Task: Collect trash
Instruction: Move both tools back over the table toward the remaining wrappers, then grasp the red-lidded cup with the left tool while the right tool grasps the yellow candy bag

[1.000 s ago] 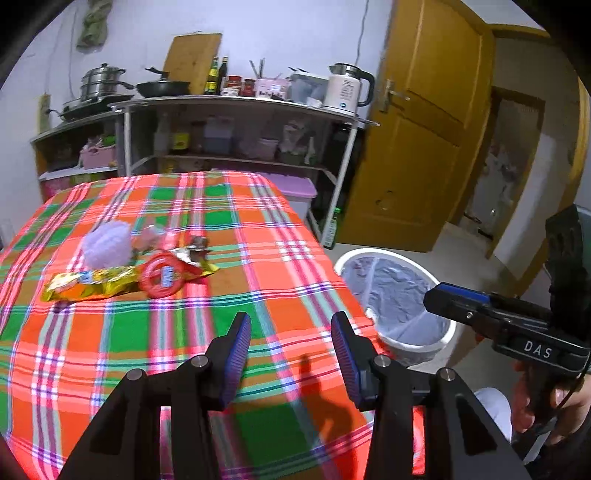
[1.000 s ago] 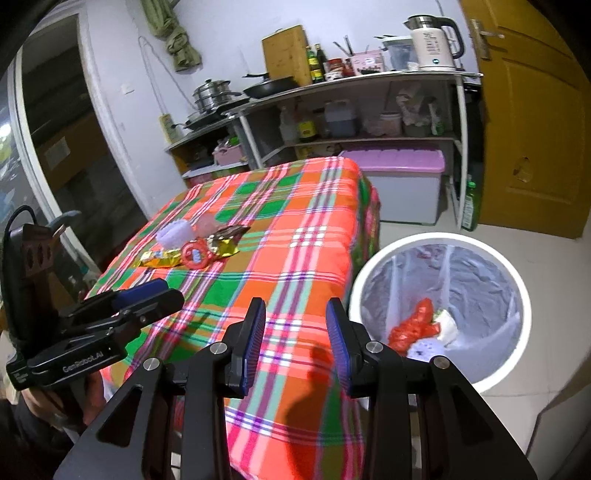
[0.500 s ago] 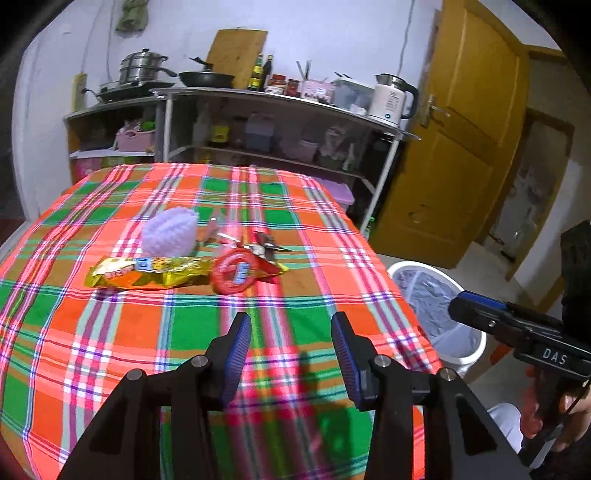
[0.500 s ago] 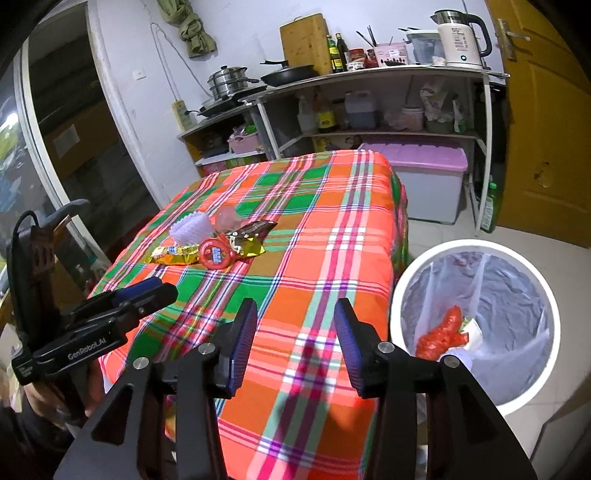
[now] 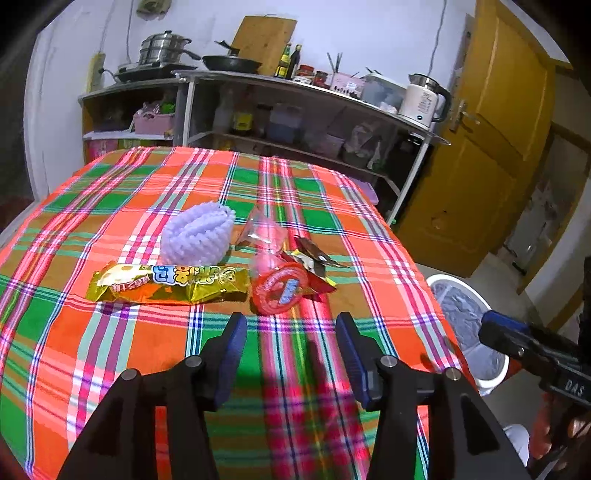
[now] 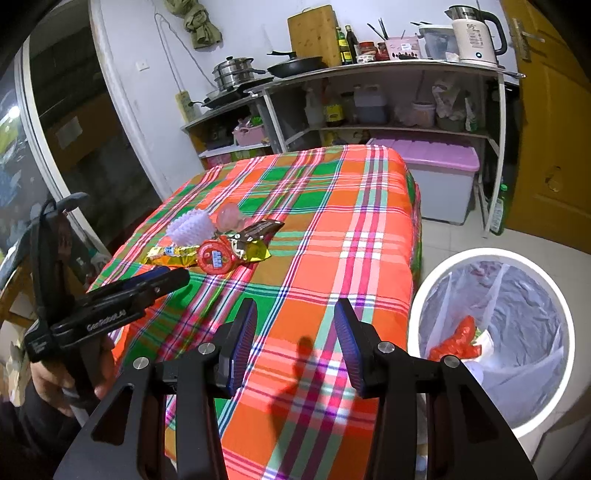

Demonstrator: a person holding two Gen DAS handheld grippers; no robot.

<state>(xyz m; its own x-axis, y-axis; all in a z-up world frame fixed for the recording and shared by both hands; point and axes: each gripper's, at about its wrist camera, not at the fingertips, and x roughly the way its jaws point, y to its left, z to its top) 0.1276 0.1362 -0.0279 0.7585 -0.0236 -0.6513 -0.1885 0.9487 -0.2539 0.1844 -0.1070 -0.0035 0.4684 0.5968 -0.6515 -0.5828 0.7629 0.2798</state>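
Observation:
Trash lies in a cluster on the plaid tablecloth (image 5: 110, 339): a gold snack wrapper (image 5: 166, 282), a round red lid (image 5: 279, 288), a purple foam net (image 5: 197, 236), a clear pink bag (image 5: 264, 230) and a brown-gold wrapper (image 5: 314, 264). My left gripper (image 5: 291, 350) hovers just short of the red lid, its jaws opening with nothing between them. My right gripper (image 6: 295, 339) stands open and empty over the table's near right corner. The same cluster shows in the right wrist view, with the red lid (image 6: 216, 256) in front. The white bin (image 6: 491, 336) holds red and white trash.
The bin (image 5: 465, 328) stands on the floor off the table's right side. A shelf rack (image 6: 369, 96) with pots, bottles and a kettle (image 6: 474, 33) lines the far wall, a purple-lidded box (image 6: 439, 173) beneath it. A yellow door (image 5: 487, 147) is at the right.
The left gripper has swung left from the bin side toward the trash cluster, which now sits close ahead, and its jaws have widened. The right gripper's jaws have widened and it has shifted along the table.

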